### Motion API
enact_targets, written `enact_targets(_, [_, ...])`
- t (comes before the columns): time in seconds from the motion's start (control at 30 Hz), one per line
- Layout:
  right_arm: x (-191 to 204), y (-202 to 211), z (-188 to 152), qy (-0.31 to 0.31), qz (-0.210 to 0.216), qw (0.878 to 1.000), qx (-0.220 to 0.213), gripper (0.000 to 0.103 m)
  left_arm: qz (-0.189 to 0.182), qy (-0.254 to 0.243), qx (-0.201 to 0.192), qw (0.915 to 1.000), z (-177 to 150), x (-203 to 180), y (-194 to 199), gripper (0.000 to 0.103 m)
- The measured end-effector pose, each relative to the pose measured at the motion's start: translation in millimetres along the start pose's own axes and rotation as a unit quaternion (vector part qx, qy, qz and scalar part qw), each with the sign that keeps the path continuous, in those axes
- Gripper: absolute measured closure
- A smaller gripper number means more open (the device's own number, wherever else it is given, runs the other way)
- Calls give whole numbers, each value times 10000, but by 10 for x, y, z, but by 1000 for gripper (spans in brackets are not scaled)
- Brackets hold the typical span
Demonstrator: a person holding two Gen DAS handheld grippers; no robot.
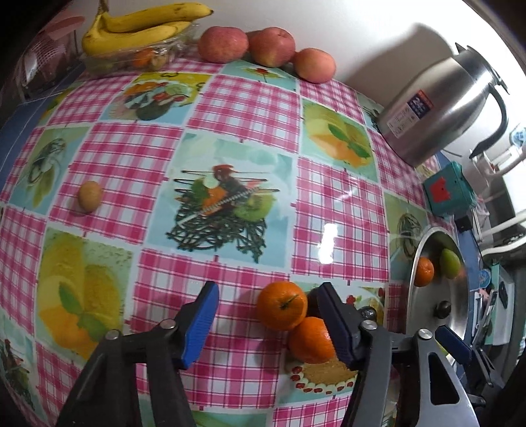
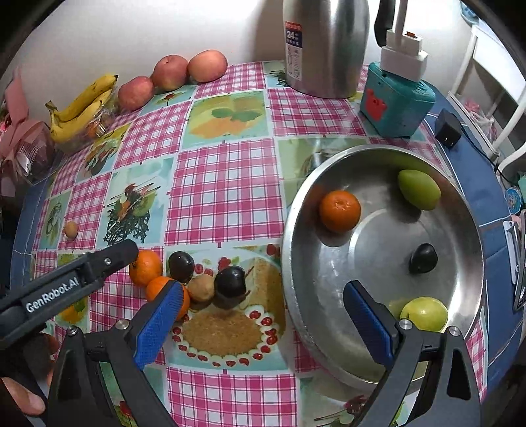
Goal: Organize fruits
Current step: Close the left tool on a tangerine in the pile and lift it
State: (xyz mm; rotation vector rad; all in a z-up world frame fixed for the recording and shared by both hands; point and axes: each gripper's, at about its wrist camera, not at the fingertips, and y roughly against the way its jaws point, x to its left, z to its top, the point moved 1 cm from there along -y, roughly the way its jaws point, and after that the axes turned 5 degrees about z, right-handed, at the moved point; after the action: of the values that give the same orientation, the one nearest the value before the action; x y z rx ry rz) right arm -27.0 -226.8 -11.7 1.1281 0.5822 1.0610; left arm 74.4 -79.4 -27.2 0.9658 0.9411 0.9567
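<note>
Two oranges lie together on the checked tablecloth, with two dark plums and a small brown fruit beside them. My left gripper is open, low over the table, its right finger touching the nearer orange. My right gripper is open and empty, between the fruit cluster and the metal pan. The pan holds an orange, a green mango, a dark plum and a green apple.
Three apples and bananas on a clear tray sit at the far edge by the wall. A small brown fruit lies alone at the left. A steel thermos, teal box and black adapter stand behind the pan.
</note>
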Motion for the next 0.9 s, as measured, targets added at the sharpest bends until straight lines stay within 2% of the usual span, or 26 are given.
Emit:
enact_targets(0.27, [-100, 0, -25, -89, -6, 9999, 48, 5, 52, -109, 76, 9999, -42, -81, -123, 53])
enact_targets(0.4, [-119, 6, -27, -91, 0, 9999, 44, 5, 27, -131, 97, 9999, -50, -112, -150, 65])
enact_targets(0.7, [-130, 12, -26, -123, 27, 9999, 22, 5, 48, -178, 64, 9998, -45, -119, -86, 66])
enact_targets(0.9, [-74, 35, -7, -37, 106, 9999, -80, 5, 32, -3, 108, 9999, -33, 6, -19, 66])
